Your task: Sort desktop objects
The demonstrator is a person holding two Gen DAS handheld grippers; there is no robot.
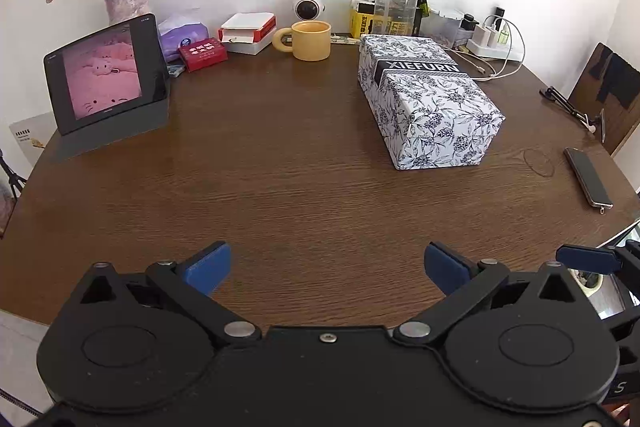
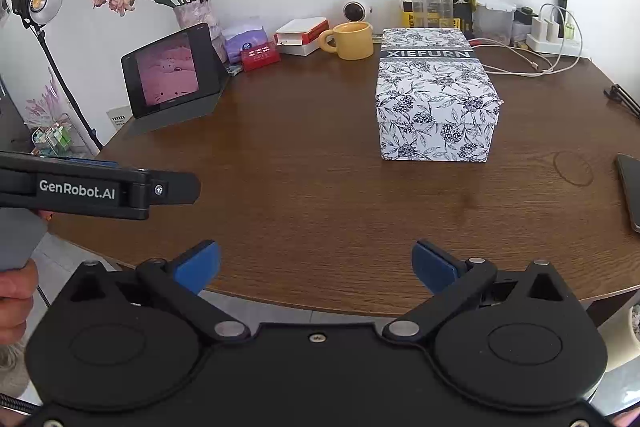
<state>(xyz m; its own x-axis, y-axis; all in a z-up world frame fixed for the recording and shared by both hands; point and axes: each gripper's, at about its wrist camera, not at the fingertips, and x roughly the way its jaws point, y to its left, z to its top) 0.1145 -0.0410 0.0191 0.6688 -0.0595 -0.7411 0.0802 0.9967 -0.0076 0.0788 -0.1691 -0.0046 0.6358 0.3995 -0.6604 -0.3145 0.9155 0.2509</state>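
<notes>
One white floral-print box (image 1: 430,99) lies closed on the table (image 1: 280,167).

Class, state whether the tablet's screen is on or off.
On: the tablet shows a lit pink cartoon picture while propped upright on its folded cover.

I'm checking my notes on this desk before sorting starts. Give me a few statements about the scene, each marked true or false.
1. Both the left gripper and the right gripper are open and hold nothing. True.
2. The floral box has its lid off. False: the lid is on, with a dark printed band across it.
3. The yellow mug stands upright near the back of the table. True.
4. The tablet lies flat with a dark screen. False: it is propped up and shows a pink picture.
5. A phone lies flat near the table's right edge. True.
</notes>
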